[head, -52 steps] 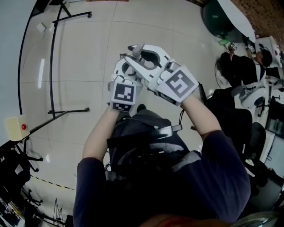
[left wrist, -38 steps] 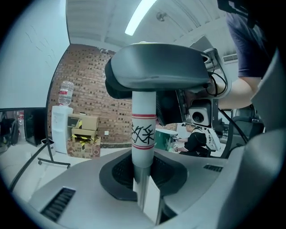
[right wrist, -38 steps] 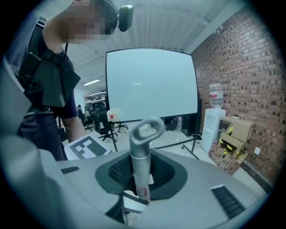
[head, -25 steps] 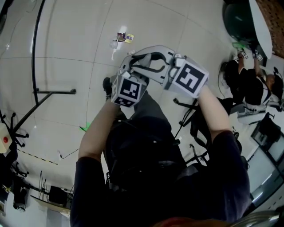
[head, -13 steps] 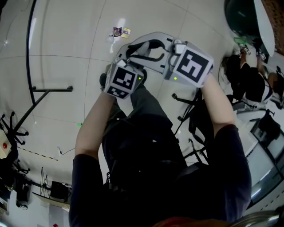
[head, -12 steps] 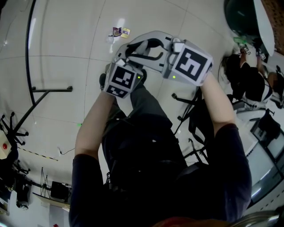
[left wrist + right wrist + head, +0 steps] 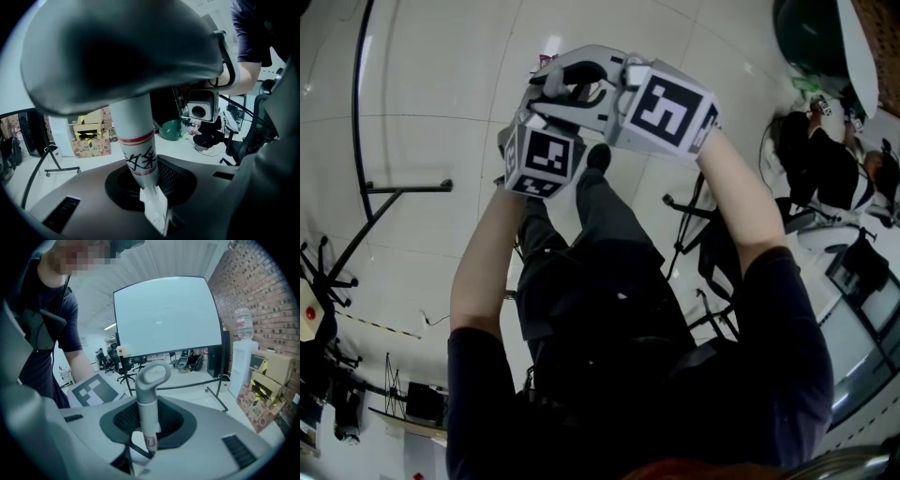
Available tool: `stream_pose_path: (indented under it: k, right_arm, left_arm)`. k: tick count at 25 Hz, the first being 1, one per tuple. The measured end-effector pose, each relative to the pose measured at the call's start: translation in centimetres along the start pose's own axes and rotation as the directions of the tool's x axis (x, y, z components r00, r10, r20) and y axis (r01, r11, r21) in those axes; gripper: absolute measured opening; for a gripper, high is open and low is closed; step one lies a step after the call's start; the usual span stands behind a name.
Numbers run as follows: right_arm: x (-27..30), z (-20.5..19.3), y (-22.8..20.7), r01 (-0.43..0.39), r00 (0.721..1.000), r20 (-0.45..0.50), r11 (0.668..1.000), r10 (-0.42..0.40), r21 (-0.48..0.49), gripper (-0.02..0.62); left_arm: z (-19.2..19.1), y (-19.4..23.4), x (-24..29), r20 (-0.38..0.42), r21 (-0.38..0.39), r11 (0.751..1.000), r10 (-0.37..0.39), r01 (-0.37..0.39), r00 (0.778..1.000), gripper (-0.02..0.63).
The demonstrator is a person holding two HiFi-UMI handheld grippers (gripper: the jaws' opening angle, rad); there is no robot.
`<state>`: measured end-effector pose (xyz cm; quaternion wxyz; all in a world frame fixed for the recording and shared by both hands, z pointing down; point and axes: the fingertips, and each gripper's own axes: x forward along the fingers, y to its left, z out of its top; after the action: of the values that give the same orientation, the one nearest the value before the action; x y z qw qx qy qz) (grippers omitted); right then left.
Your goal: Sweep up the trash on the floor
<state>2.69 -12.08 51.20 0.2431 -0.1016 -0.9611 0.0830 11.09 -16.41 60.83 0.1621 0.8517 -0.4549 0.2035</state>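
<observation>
In the head view my two grippers are held close together over the pale tiled floor [image 7: 441, 84]. The left gripper [image 7: 542, 98] is shut on a white pole [image 7: 137, 150] with red bands and black marks, and its jaws have just been closing a little tighter. A wide grey blurred end [image 7: 122, 51] of that tool fills the top of the left gripper view. The right gripper [image 7: 592, 80] is shut on a white pole topped by a grey loop handle [image 7: 151, 380]. The floor trash is hidden behind the grippers.
A black stand's legs [image 7: 403, 187] cross the floor at the left. Office chairs [image 7: 703, 234], a crouched person [image 7: 825, 169] and a green bin [image 7: 811, 37] are at the right. Cardboard boxes [image 7: 91, 136] stand by a wall, and a big white screen [image 7: 166, 315] stands opposite.
Both grippers have moved up and left in the head view, now covering the small pile of trash that showed above them. The person's leg has stepped forward under them.
</observation>
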Motion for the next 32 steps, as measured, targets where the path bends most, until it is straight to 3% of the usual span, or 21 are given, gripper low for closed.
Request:
stream_pose_path:
  k: [14, 23, 32]
  right_arm:
    - [6.5, 4.1, -1.2, -0.03, 0.999, 0.023, 0.999, 0.031, -0.041, 0.101]
    - [7.6, 5.1, -2.6, 0.037, 0.998, 0.052, 0.999, -0.036, -0.015, 0.101]
    - [7.3, 5.4, -2.7, 0.125, 0.992, 0.008, 0.992, -0.125, -0.002, 0.101]
  left_arm:
    - [-1.2, 7.0, -3.4, -0.001, 0.008, 0.997, 0.08, -0.08, 0.997, 0.046]
    - [-1.2, 8.8, -3.8, -0.027, -0.013, 0.998, 0.067, -0.067, 0.997, 0.046]
    - [-0.8, 8.5, -4.3, -0.031, -0.021, 0.999, 0.033, -0.034, 0.999, 0.044]
